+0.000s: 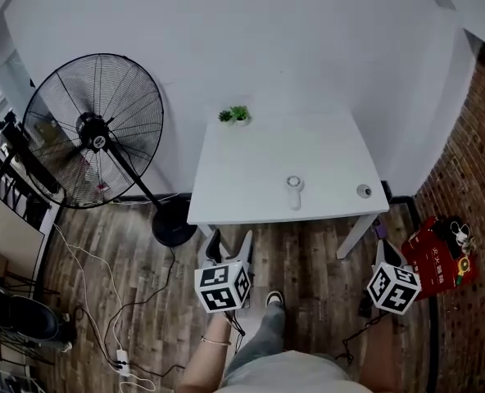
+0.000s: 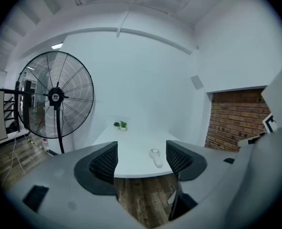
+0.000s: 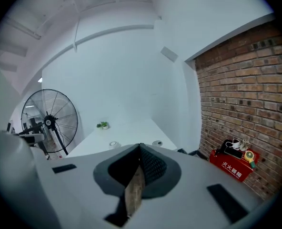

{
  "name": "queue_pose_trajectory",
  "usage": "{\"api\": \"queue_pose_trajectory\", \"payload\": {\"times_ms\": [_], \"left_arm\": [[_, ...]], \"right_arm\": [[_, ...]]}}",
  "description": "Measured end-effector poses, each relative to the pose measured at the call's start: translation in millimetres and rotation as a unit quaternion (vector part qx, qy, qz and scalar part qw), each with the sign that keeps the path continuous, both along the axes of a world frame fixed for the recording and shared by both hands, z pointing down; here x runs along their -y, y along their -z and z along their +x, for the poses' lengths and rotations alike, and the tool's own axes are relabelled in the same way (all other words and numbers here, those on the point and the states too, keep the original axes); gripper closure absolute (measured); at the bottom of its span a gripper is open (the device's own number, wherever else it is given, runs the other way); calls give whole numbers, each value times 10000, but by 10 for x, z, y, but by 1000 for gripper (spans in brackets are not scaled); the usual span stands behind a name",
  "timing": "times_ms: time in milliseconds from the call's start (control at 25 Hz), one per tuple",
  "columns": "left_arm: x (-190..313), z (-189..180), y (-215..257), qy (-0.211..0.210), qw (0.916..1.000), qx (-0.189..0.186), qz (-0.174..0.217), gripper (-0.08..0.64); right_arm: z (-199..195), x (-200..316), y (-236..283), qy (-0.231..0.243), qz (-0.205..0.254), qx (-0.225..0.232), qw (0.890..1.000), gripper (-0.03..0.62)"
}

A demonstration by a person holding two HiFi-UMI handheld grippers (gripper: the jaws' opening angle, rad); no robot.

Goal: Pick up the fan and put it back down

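Note:
A small white hand-held fan lies on the white table, near its front edge; it shows in the left gripper view and in the right gripper view too. My left gripper hangs below the table's front edge over the wooden floor, open, with nothing between its jaws. My right gripper is by the table's front right leg, shut and holding nothing. Both are well short of the fan.
A big black pedestal fan stands left of the table, its base by the table corner. Small potted plants sit at the table's back, a small round object at its front right. Red box at right; cables and power strip on the floor at left.

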State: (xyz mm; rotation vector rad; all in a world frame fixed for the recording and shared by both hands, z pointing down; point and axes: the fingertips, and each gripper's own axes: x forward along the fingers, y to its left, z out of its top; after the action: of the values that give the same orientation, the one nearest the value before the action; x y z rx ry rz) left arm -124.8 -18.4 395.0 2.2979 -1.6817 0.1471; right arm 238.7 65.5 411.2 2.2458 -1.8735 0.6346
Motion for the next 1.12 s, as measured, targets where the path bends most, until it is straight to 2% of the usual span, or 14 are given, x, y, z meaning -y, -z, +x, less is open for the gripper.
{"api": "queue_pose_trajectory", "payload": {"times_ms": [400,720,920,1120], "left_arm": [[1302,256,181,-299,9992,-107,246,267],[2245,429,150,-566,9981,-138,183,267],[2579,576,49,-719,9973,-144,28,267],[2689,727,-125,-778,9968,-124,-163,267]], "right_arm": [[62,1120,186,-118,156,-150,9997,592],[208,1865,187,-394,127,-169,9990,592],[236,2069,98,-467,-67,-178,9987,592],[330,2143,-80,-512,-303,-121,9982,592]]}}
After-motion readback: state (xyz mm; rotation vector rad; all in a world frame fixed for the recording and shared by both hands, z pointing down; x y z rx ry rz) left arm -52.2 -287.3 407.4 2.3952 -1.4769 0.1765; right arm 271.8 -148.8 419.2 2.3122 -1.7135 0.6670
